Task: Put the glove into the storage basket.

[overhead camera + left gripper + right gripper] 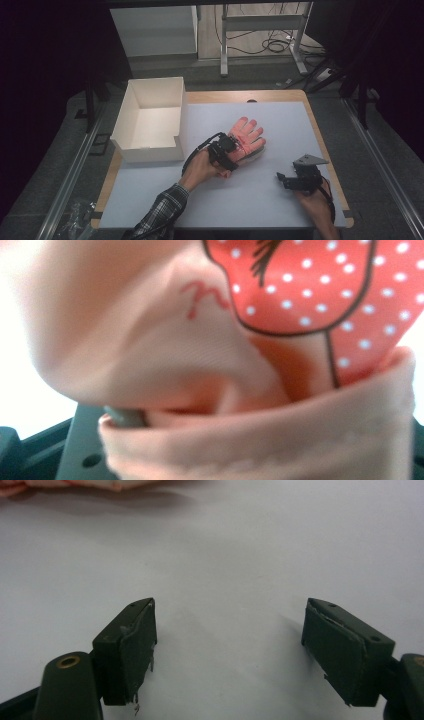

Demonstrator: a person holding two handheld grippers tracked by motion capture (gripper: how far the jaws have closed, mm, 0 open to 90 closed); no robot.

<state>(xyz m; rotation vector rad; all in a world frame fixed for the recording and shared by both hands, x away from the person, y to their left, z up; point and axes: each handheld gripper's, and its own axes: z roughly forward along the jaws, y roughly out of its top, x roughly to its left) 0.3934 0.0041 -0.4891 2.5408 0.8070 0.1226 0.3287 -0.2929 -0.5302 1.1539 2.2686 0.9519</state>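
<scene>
A pink glove [248, 132] with a red, white-dotted print lies palm-flat in the middle of the table, fingers pointing away from me. My left gripper [234, 153] sits at its cuff end and is shut on the cuff. In the left gripper view the folded cuff of the glove [260, 440] bunches up right in front of the camera, hiding most of the jaws. My right gripper [280, 176] rests low over the table at the right, apart from the glove, open with nothing between its fingers [127, 640]. A strip of the glove [75, 484] lies at the top left of the right gripper view.
An open white cardboard box [150, 120] stands at the table's back left corner. A pale mat [225, 200] covers the wooden tabletop. Beyond the table are metal desk legs [224, 45] and cables on the floor.
</scene>
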